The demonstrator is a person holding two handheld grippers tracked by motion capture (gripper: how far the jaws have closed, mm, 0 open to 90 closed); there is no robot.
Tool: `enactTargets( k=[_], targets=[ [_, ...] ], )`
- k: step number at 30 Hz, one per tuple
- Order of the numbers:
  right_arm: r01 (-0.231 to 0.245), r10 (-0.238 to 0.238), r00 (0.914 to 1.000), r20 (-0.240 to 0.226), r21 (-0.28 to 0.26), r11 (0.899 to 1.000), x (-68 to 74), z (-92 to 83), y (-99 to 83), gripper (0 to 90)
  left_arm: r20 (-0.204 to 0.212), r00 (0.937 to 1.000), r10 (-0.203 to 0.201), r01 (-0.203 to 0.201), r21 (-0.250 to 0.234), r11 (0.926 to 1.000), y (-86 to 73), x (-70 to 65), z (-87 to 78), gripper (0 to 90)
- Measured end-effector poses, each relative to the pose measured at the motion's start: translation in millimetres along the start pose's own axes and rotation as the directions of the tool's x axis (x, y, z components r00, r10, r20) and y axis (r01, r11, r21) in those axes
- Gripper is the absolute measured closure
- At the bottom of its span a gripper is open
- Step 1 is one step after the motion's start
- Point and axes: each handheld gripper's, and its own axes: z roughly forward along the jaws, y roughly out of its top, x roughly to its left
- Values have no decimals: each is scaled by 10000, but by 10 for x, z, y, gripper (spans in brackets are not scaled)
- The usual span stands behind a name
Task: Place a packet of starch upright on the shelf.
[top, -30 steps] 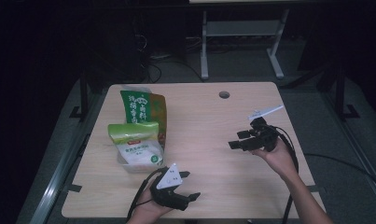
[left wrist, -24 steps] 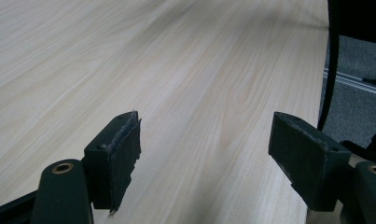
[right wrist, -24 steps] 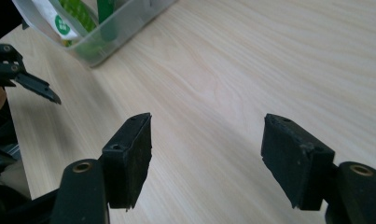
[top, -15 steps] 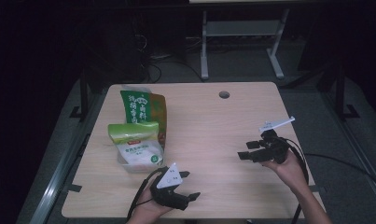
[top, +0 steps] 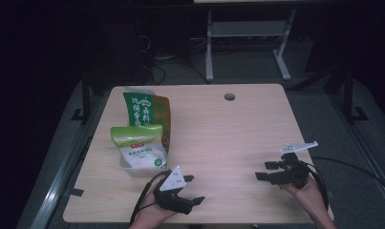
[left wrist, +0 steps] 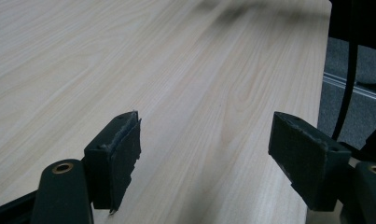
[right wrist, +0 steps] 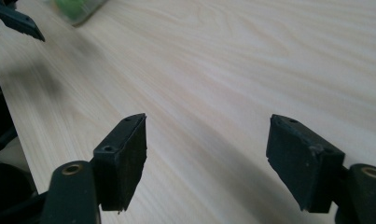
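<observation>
Both your left gripper [top: 194,189] and right gripper [top: 264,171] show wide, empty jaws; grasp the soft, crinkly white-and-green plastic pouch [top: 140,149] near the tabletop's left edge by its sealed top.

A white pouch [top: 141,152] with a green top is seen lying flat on the tabletop's [top: 219,133] left side, overlapping the near end of a green and brown bag [top: 147,110] behind it.

A dim lab or test room: lone wooden table [top: 219,129], metal rack [top: 247,33], floor cables [top: 156,59] beyond.
</observation>
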Motion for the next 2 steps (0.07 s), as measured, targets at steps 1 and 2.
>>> enactTargets(
  k=[1,2],
  targets=[
    [3,-3,10000,33,-2,10000,11,-5,-46,269,9,10000,43,-43,9,10000,2,-5,0,247],
    [-15,15,10000,35,-51,10000,25,-8,-91,261,16,10000,56,-56,2,10000,4,-9,0,247]
  ],
)
